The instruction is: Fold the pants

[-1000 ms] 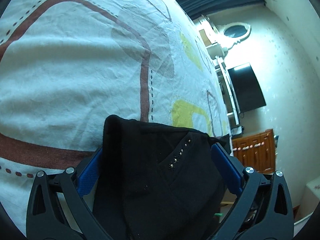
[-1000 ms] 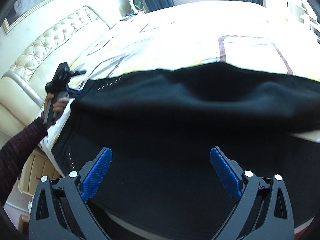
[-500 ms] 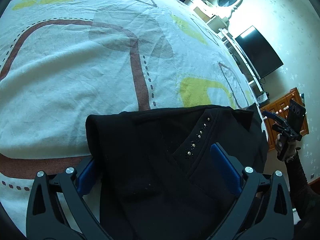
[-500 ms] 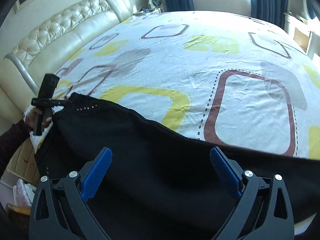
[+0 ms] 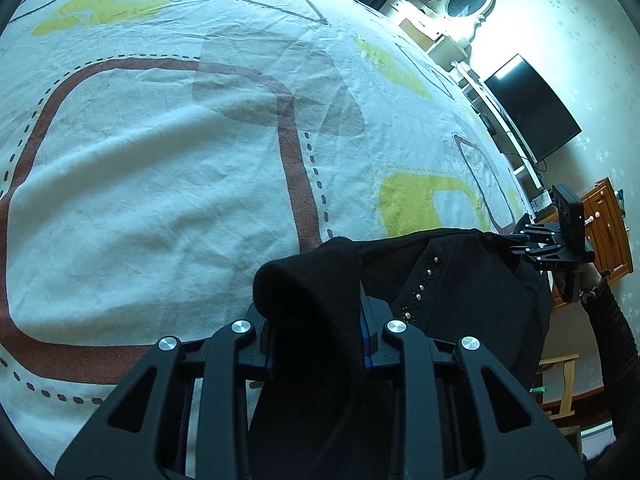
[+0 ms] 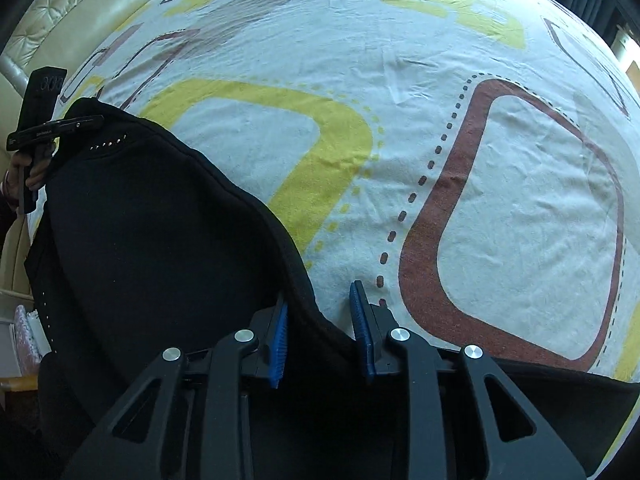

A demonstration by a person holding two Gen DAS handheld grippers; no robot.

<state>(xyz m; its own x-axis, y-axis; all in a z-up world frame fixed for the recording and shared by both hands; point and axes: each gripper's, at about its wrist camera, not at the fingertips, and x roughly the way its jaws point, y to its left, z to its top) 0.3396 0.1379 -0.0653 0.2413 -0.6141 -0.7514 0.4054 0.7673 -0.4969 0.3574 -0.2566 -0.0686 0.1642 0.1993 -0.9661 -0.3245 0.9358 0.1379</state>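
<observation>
Now the black pants [image 5: 460, 300] lie at the near edge of the bed, on the white bedsheet [image 5: 160, 184] with brown and yellow shapes, and a row of small studs shows near one upper corner. The left gripper [image 5: 318, 336] is clenched on a thick bunch of the pants' cloth, which rises as a hump between its blue pads. The right gripper [image 6: 322, 328] has its jaws narrowed around the pants' edge, but a gap remains beside the right pad [image 6: 362, 332]. A dark television [image 5: 532, 120] hangs on the wall beyond the bed.
</observation>
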